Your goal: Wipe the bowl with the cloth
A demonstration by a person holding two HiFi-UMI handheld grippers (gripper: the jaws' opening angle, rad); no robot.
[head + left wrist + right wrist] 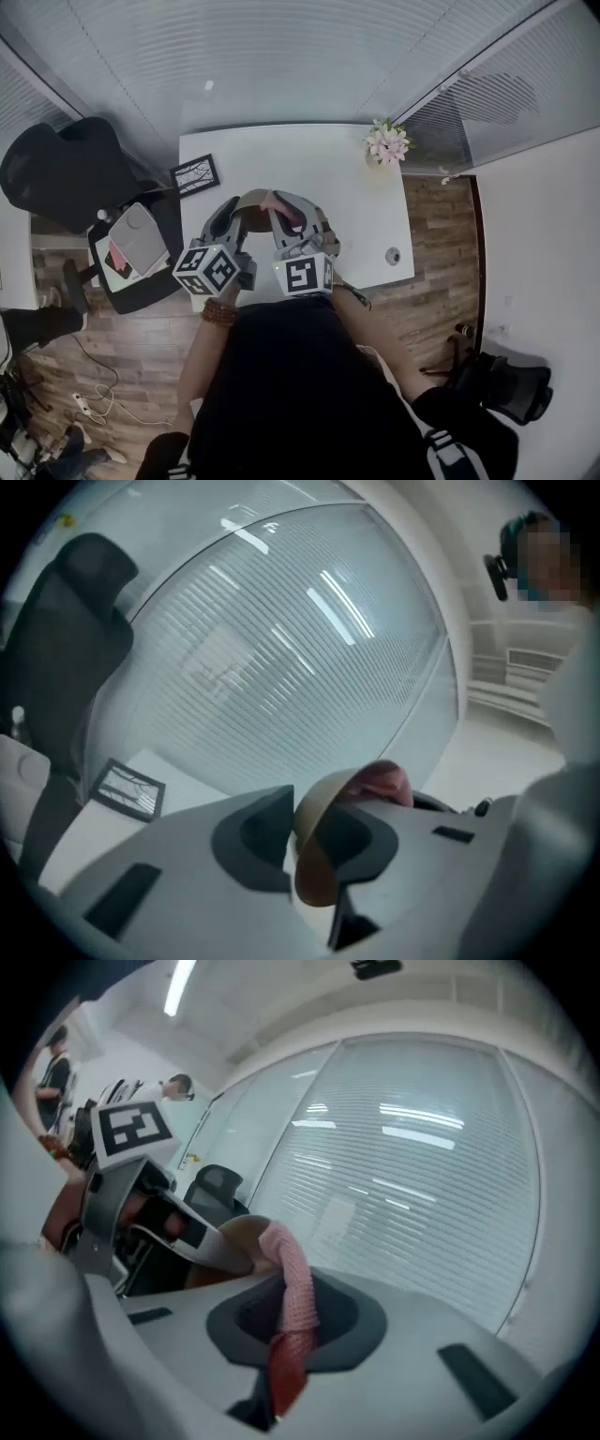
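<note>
A tan bowl (251, 199) is held up above the white table (309, 159), tipped on its side. My left gripper (234, 214) is shut on its rim; in the left gripper view the thin brown rim (314, 850) runs between the two jaws. A pink cloth (277, 202) lies against the bowl's inside. My right gripper (287, 217) is shut on it: in the right gripper view the cloth (292, 1288) rises from between the jaws and bends over into the bowl (230, 1239). The cloth's end (382, 782) shows past the bowl in the left gripper view.
On the table stand a black picture frame (195, 174) at the left edge, a vase of pink flowers (387, 142) at the far right corner and a small round object (393, 255). A black office chair (66, 169) and a stool with items (131, 246) stand to the left.
</note>
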